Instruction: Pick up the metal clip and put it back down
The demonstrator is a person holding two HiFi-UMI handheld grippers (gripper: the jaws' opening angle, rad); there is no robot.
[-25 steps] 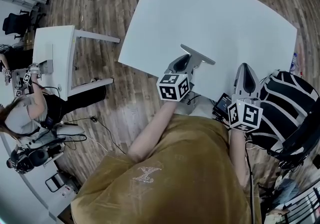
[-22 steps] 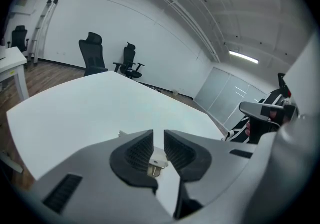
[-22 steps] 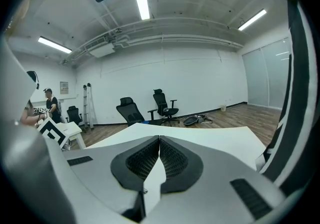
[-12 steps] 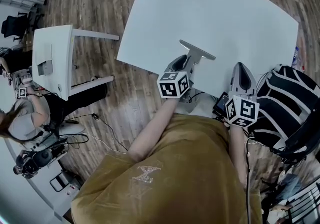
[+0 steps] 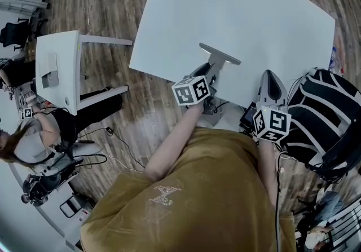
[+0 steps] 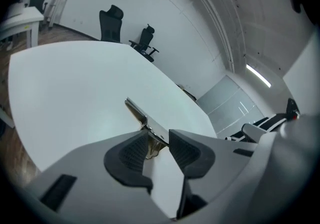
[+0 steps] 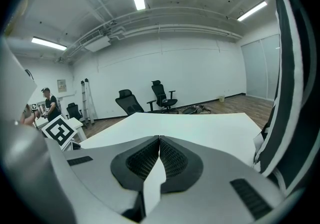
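Head view: one metal clip (image 5: 221,54); left gripper (image 5: 208,70); right gripper (image 5: 271,77).

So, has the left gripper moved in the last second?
Yes: against the table's near edge, the left gripper has crept slightly in over the table and rolled. Its jaws have just been opening, with the clip between them.

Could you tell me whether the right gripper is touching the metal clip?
Apart. The head view shows bare white table between the right gripper and the metal clip.
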